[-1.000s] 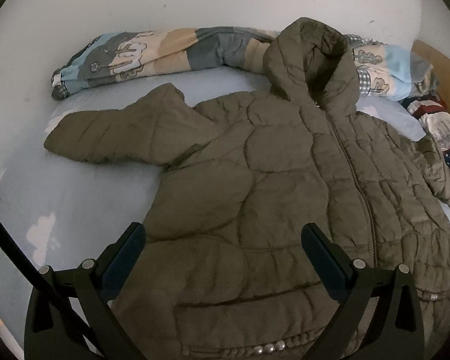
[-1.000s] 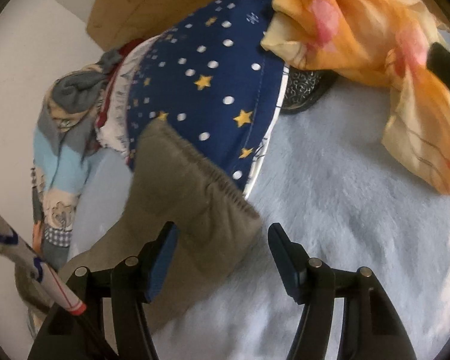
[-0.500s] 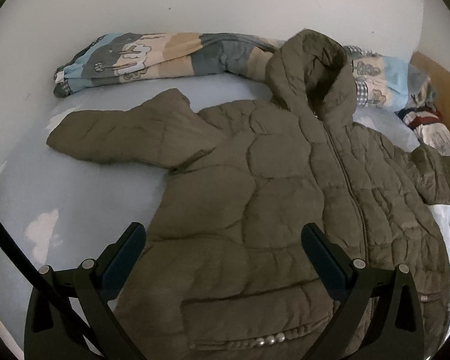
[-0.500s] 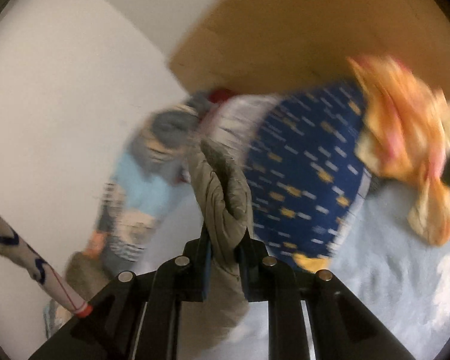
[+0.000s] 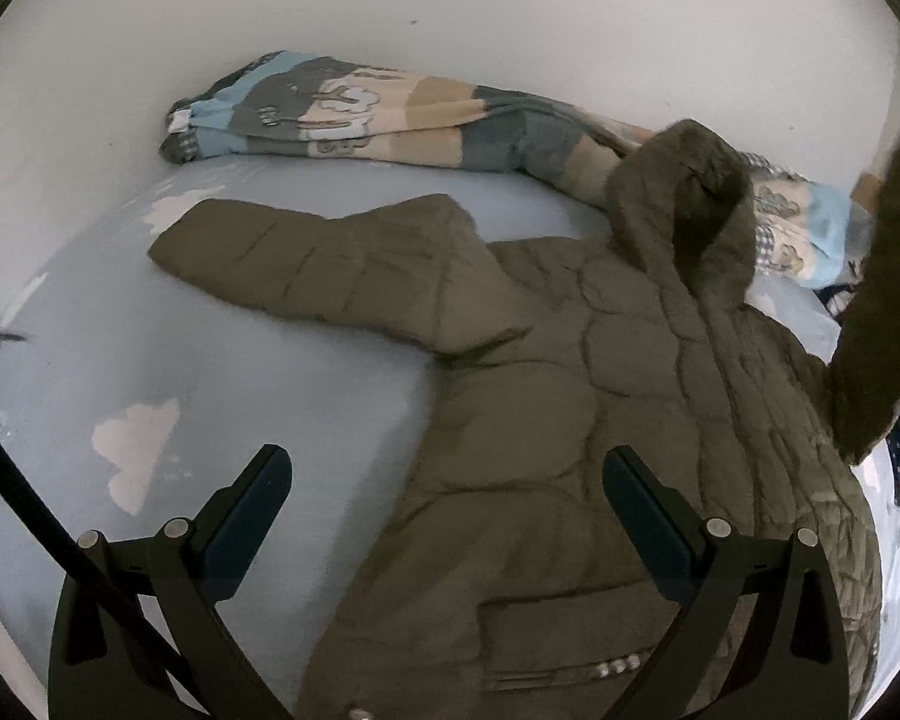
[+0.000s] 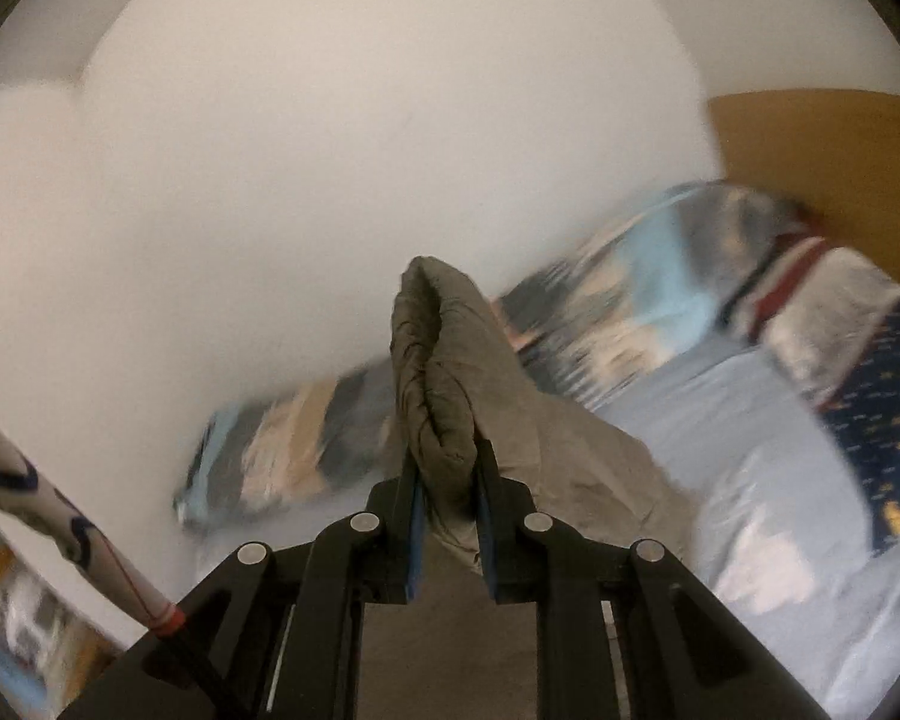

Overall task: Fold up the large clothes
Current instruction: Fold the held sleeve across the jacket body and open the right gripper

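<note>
An olive quilted hooded jacket point(image 5: 570, 408) lies face up on the light blue bed sheet point(image 5: 258, 372), its left sleeve point(image 5: 318, 264) stretched flat to the left. My left gripper point(image 5: 447, 480) hovers open over the jacket's lower left edge, nothing between its fingers. The jacket's right sleeve point(image 5: 888, 300) rises off the bed at the right edge of the left wrist view. In the right wrist view my right gripper point(image 6: 450, 480) is shut on that sleeve's cuff point(image 6: 435, 372), held up above the bed.
A rolled patterned blanket point(image 5: 390, 114) lies along the white wall behind the jacket. A navy star-print cloth point(image 6: 882, 420) and a wooden headboard point(image 6: 828, 144) are to the right. A white patterned pole point(image 6: 60, 534) crosses the right wrist view's lower left.
My right gripper closed on the right sleeve's cuff and lifted it high off the bed, swinging left. The left gripper shifted leftward, staying open over the jacket.
</note>
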`<state>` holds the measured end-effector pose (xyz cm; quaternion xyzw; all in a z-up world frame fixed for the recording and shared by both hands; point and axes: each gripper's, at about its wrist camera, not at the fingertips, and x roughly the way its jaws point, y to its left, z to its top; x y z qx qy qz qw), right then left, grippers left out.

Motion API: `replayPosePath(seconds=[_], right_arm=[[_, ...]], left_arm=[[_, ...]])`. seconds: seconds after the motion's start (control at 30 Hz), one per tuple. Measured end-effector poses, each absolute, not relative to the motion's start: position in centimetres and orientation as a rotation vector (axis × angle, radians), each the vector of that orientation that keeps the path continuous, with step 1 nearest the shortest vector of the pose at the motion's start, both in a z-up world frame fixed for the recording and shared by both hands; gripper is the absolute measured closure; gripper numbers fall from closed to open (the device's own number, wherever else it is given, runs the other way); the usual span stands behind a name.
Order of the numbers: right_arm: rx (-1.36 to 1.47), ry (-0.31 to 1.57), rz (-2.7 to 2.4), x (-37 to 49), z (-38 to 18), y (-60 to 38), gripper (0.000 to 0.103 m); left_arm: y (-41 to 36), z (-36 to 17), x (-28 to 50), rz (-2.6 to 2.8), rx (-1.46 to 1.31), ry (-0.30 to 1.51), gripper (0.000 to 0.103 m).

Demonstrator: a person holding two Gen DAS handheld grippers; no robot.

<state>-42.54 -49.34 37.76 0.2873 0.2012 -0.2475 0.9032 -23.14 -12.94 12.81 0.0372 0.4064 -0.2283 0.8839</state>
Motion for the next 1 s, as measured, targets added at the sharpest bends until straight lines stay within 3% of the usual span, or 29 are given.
replayPosePath(seconds=[0.17,0.4,0.47,0.5,0.6,0.83,1.0], right_arm=[[0.562,0.617,-0.418,-32.9,28.5,-42.3,0.087],[0.538,0.824,-0.374,-26.0,15.8,-37.2,0.087],[0.554,0.862,-0.357,-24.7,13.7,-36.6,0.081],[0.582,0.882,-0.332,-24.3,13.0,-36.2,0.070],[0.605,0.904,-0.234,-24.3,12.7,-36.2,0.052],[0.627,0.729,-0.287,-31.1,17.6,-42.7,0.040],[0.499,0.870,-0.661,-35.7,14.4,-51.6,0.040]], left_arm=[[-12.0,12.6,-22.6,-0.458,0.069,0.864,0.000],[-12.3,12.4,-22.1,-0.454,0.050,0.888,0.000],[-12.7,12.2,-21.8,-0.454,0.048,0.896,0.000],[-12.9,12.1,-21.6,-0.453,0.049,0.900,0.000],[-13.7,11.9,-21.0,-0.453,0.042,0.909,0.000],[-17.9,11.1,-20.8,-0.465,0.108,0.869,0.000],[-21.5,9.8,-21.2,-0.491,0.191,0.892,0.000]])
